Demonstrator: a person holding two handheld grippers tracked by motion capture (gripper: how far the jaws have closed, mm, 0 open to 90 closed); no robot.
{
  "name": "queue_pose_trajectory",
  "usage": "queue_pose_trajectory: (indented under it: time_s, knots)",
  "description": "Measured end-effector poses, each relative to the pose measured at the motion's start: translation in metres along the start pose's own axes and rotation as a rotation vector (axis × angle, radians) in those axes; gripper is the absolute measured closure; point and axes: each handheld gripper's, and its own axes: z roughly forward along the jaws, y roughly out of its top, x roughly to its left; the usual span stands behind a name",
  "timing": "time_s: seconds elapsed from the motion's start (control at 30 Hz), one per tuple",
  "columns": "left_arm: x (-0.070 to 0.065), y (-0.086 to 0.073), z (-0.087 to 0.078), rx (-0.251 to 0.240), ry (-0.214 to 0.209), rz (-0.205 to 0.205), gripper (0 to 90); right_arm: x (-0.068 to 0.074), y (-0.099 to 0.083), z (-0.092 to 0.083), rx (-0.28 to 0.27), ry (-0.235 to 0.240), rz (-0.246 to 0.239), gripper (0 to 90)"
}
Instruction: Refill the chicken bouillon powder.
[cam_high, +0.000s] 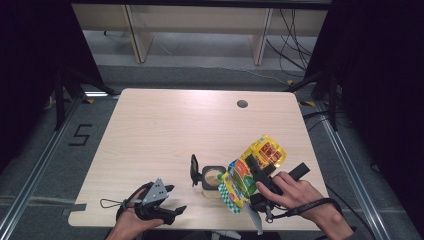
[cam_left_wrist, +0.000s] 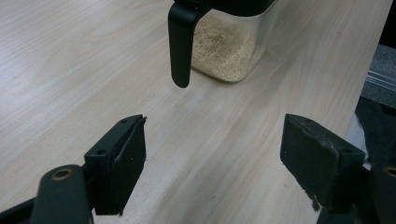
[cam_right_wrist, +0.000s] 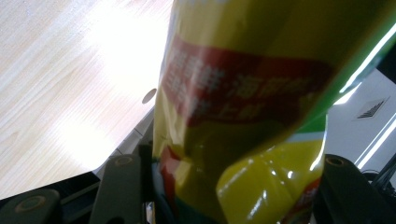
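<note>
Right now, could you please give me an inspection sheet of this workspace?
Surface: pale wood table, round hole near far edge.
Job's things: yellow bag tilted over the open jar of pale grains.
Clutter: nothing seen.
Grippers: right gripper shut on the bag; left gripper open, empty, resting near the front edge.
Cables: strap round the right wrist; wires on the floor beyond.
Surroundings: grey floor, dark curtains, wooden shelving behind.
</note>
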Motion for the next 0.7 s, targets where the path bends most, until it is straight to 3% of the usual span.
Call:
queue_pose_trajectory:
  time_s: [0.2, 0.23, 0.3, 0.7]
  knots:
    - [0.0001, 0.0001, 0.0, 0.001, 0.004, 0.005, 22.1, 0.0002, 0.0006, 0.0008, -0.008, 0.015, 0.002, 49.1]
    - [0.0001, 0.0001, 0.0, 0.001, 0.003, 0.005, 22.1, -0.0022, -0.0003, 0.0023, -0.023, 0.01, -0.043, 49.1]
    - [0.0001, 0.0003, -0.0001, 0.003, 0.004, 0.004, 22.1, -0.0029, 0.0003, 0.0025, -0.024, 0.002, -0.058, 49.1]
    - [0.0001, 0.0002, -0.0001, 0.003, 0.004, 0.004, 22.1, -0.0017, 0.0008, 0.0033, -0.022, 0.002, -0.048, 49.8]
